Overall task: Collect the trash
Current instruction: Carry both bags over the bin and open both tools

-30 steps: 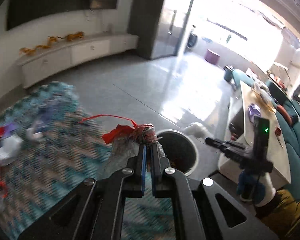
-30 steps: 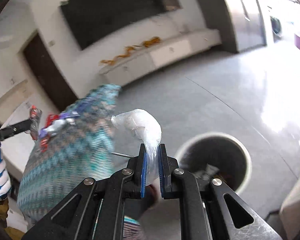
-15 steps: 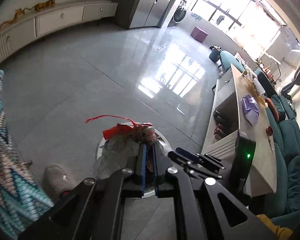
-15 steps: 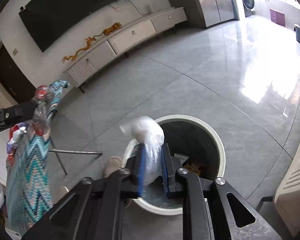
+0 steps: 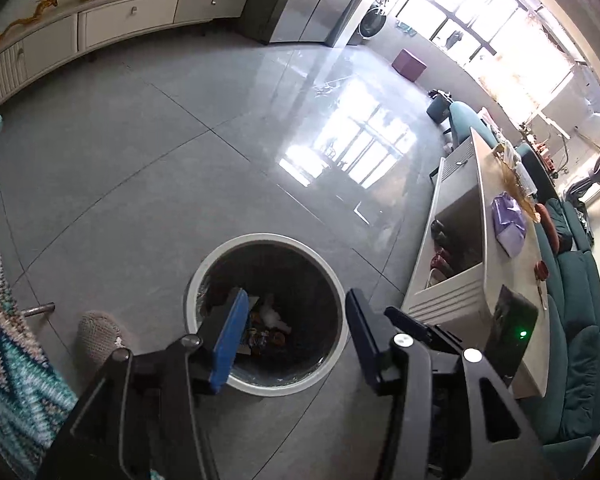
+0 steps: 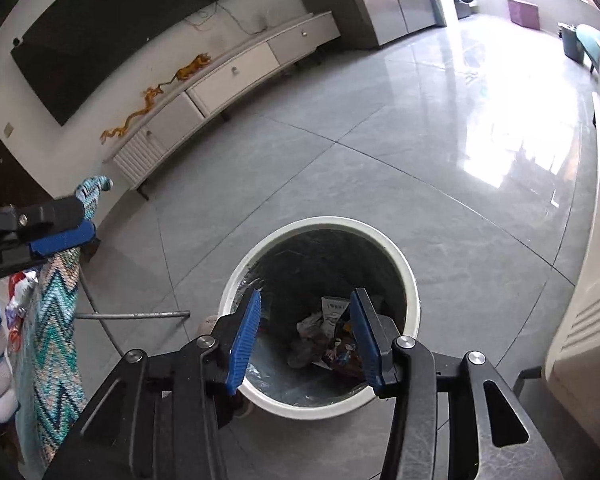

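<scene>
Both grippers hang right over the round white trash bin with the dark liner (image 6: 414, 300), and that is why they point down into it: anything let go here falls straight inside.

The left gripper (image 5: 296, 322) has its jaws spread apart with nothing between them. They have just been opening. Through the gap you look down into the bin, where the red and clear wrapper it carried a moment ago has gone. The right gripper (image 6: 306, 330) looks the same: its jaws have just been opening too, they stand apart, and nothing is between them. The clear plastic bag it held is no longer there.

So where is the trash? It lies at the bottom of the bin as a pile of crumpled papers and coloured wrappers (image 6: 326, 340). The dark liner keeps the bin clean inside.

The bin stands on the shiny grey tiled floor (image 6: 380, 152), close to the desk with the blue and white zigzag cloth (image 6: 56, 320). That is handy, because more small bits of red and white trash (image 6: 20, 292) seem to sit on that cloth, near the edge of the right view. I think the drop is done and the next job is to go back to the desk for more. A grey slipper (image 5: 100, 334) rests just beside the bin.
</scene>
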A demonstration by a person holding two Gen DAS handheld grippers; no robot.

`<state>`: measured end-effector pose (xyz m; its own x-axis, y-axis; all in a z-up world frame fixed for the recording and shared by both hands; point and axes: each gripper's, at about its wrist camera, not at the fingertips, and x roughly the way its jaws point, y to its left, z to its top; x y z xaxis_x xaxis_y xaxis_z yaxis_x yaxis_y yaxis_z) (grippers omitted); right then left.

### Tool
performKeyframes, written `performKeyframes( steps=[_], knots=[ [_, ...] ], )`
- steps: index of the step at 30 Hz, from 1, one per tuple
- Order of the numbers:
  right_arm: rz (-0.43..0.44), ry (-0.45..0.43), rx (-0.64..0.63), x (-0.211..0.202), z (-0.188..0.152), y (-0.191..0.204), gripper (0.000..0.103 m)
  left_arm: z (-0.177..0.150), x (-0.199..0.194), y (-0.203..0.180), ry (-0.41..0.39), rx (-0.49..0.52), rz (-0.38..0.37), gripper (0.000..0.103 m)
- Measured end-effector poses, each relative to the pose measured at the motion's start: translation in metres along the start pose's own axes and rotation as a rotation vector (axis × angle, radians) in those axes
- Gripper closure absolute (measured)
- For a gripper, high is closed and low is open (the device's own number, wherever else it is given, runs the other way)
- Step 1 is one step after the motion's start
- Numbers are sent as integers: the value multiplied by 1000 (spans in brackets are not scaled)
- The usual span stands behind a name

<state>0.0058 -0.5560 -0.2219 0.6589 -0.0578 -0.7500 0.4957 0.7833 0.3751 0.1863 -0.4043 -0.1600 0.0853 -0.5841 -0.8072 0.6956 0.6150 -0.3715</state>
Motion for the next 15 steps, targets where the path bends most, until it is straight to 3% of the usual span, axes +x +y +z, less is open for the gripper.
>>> performKeyframes(
  steps=[6, 15],
  knots=[
    [5, -50, -36, -27, 5, 19, 56, -14, -36, 4, -53, 16, 70, 54],
    [58, -144, -133, -79, 15, 80, 55, -44, -116, 19, -204, 35, 166, 54]
  ],
)
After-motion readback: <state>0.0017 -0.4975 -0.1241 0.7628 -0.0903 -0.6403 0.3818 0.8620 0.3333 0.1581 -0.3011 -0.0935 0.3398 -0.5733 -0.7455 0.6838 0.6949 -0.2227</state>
